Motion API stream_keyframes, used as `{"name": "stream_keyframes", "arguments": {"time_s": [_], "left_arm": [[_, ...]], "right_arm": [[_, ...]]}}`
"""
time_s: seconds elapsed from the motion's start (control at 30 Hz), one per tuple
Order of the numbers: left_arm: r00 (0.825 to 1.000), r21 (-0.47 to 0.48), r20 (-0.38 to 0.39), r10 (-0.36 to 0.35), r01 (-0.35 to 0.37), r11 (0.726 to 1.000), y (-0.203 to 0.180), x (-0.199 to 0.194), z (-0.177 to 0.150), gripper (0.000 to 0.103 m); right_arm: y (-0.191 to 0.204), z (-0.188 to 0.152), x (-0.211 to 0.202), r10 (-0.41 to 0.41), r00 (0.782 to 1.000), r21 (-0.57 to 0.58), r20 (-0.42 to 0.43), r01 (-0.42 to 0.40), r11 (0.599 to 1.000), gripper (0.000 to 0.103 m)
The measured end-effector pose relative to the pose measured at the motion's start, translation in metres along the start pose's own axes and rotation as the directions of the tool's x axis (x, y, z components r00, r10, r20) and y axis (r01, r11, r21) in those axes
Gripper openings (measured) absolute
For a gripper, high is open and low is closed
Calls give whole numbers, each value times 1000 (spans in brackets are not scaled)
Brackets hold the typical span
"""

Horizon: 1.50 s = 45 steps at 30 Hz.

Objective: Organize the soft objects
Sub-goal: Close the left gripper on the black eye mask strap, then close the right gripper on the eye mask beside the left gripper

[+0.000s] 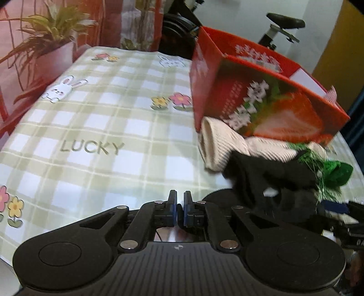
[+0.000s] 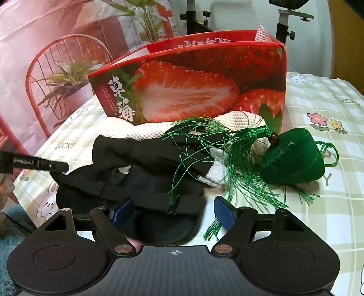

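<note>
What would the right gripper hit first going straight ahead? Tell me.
Probably the black cloth, already lying between the open right gripper fingers; beyond it the cream knit and strawberry box.

Table covered by a green-and-white checked cloth (image 1: pixel 95 127) printed with rabbits, flowers and the word LUCKY. Behind it, at 11 o'clock, a pink printed backdrop (image 2: pixel 34 29) showing a red wire chair and potted plants. At 1 o'clock in the left wrist view, a black exercise-bike saddle (image 1: pixel 285 20) against a pale wall. Shaggy blue rug (image 2: pixel 9 230) at 8 o'clock, right wrist view.
</note>
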<state>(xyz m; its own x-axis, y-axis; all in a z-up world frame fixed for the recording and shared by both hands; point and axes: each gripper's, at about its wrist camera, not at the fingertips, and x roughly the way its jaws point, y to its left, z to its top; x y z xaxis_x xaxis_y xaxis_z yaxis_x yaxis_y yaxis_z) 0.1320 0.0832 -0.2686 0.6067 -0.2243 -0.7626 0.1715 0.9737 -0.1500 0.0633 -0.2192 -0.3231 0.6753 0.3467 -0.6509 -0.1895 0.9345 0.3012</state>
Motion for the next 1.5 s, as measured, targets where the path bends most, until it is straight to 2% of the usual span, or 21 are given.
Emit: {"name": "stream_keyframes", "arguments": {"time_s": [0.33,0.57,0.73,1.0,1.1,1.23,1.37,1.5], "left_arm": [[999,-1,-37,-34,34,999,-7,2,-16,7],[999,-17,-34,-40,40,999,-4,0,-26,7],[999,-28,-21,-44,43,999,-3,-2,-33,7],[1000,8,-13,-25,25,1000,-9,-2,-34,7],[1000,7,-15,-25,25,1000,-9,-2,-34,7],[1000,8,-16,-25,26,1000,-9,-2,-34,7],[1000,11,-17,-25,25,1000,-10,-3,-35,7],[1000,13,-17,-24,25,1000,-10,-3,-35,7]], "right_arm": [[3,0,-3,40,999,15,-24,-40,999,65],[8,2,-17,29,999,2,-34,-29,1000,65],[2,-2,-10,33,997,43,-71,-30,999,65],[-2,-3,-9,52,997,80,-58,-48,996,66],[-3,-2,-10,86,995,94,-39,-82,992,65],[1,1,-19,90,996,81,21,-91,993,59],[0,4,-25,84,995,88,61,-89,992,41],[0,4,-24,83,995,90,56,-88,992,33]]}}
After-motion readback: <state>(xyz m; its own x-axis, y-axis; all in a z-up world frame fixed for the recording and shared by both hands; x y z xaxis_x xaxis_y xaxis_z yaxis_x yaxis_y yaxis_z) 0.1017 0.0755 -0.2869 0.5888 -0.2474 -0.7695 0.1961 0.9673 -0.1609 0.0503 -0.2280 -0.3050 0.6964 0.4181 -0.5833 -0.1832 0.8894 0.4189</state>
